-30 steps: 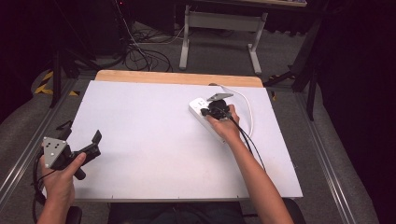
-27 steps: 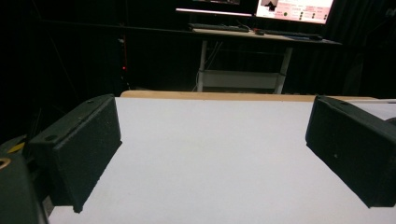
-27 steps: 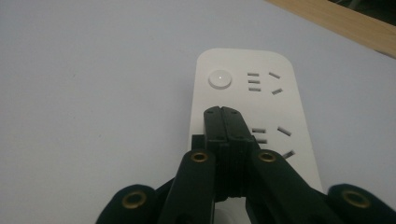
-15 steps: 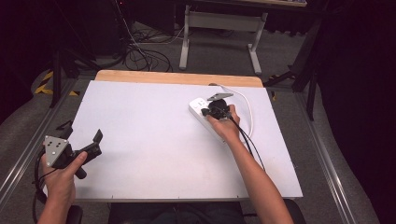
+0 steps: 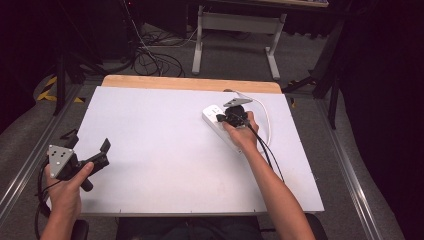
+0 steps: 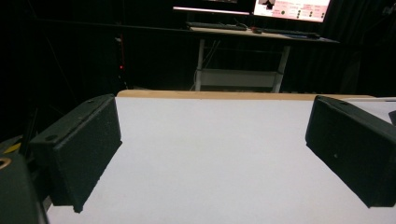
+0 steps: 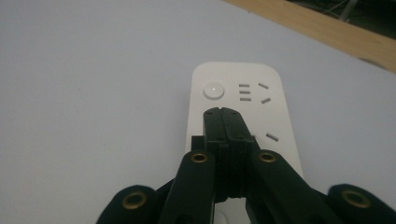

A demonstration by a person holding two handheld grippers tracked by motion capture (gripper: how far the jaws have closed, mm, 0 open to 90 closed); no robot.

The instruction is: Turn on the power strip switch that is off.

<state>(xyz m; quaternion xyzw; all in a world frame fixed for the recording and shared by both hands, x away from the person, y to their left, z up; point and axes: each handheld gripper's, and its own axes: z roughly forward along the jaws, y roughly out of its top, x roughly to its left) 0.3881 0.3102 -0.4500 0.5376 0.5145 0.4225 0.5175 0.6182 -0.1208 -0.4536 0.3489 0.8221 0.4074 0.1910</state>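
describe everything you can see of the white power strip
The white rounded plastic power strip lies flat on the white table, towards its far right side. Its top has a round button and several slot sockets. The right hand-held gripper hovers over or touches its middle, jaws shut; contact cannot be told. A white cable curves beside it.

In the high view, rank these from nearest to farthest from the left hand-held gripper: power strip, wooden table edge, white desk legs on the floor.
From the left hand-held gripper:
1. Power strip, right side of the table, under the right hand-held gripper.
2. Wooden table edge, along the far side.
3. White desk legs, on the floor beyond the table.
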